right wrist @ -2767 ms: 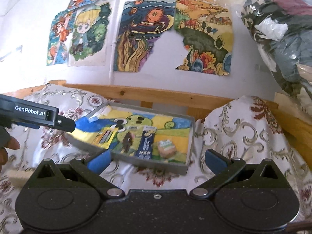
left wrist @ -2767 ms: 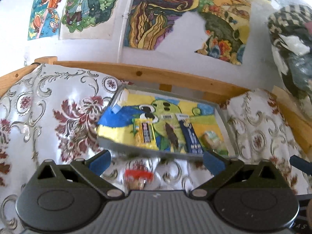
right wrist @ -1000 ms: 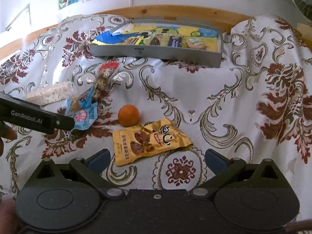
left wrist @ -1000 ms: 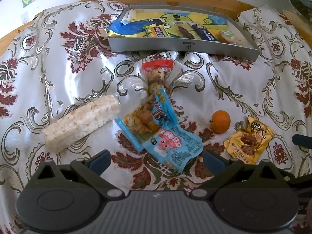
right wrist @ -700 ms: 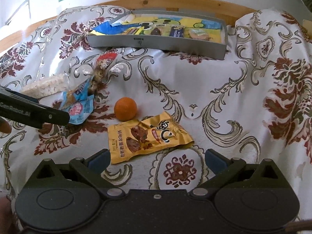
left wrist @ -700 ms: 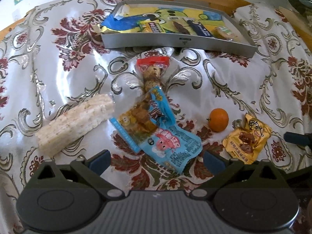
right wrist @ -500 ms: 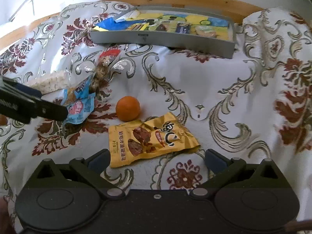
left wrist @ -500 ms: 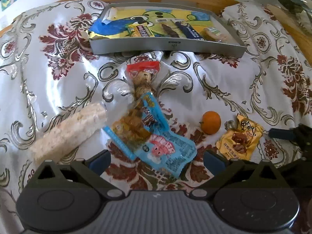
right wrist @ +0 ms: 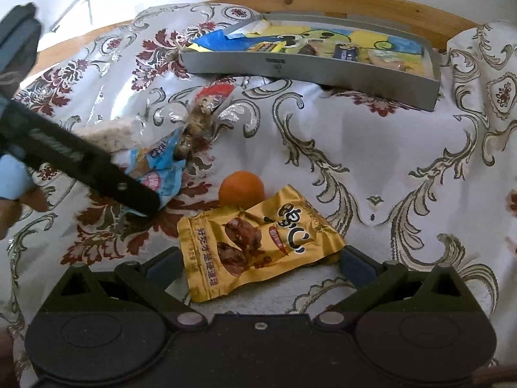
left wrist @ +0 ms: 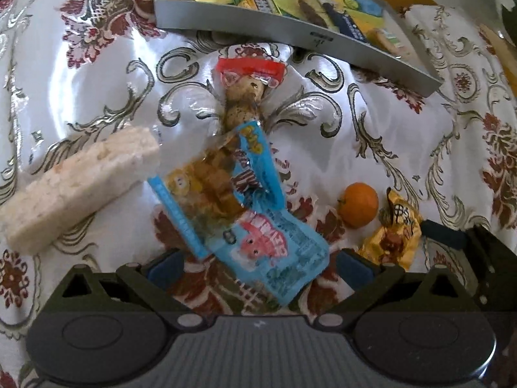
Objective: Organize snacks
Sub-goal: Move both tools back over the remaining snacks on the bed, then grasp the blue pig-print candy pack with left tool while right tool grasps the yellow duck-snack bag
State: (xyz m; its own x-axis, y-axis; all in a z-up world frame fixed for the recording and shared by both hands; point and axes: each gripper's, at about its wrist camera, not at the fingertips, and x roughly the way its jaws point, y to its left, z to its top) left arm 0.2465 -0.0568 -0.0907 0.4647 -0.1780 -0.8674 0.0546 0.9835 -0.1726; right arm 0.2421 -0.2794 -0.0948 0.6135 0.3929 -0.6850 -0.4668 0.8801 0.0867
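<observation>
Right claw (right wrist: 258, 266) gapes around yellow packet (right wrist: 258, 247).

Right gripper (right wrist: 260, 266) fingers spread wide, yellow snack pouch (right wrist: 258, 245) lying between them at lower centre. Orange (right wrist: 241, 188) touching the pouch's upper edge. Grey tray (right wrist: 310, 68) upper centre-right. Left gripper (right wrist: 135, 199) enters from left, over blue packet (right wrist: 161, 174).

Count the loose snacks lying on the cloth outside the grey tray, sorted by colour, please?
Blue packet: 1
Yellow packet: 1
Red-topped clear packet: 1
Pale rice bar: 1
Orange: 1
Total: 5
</observation>
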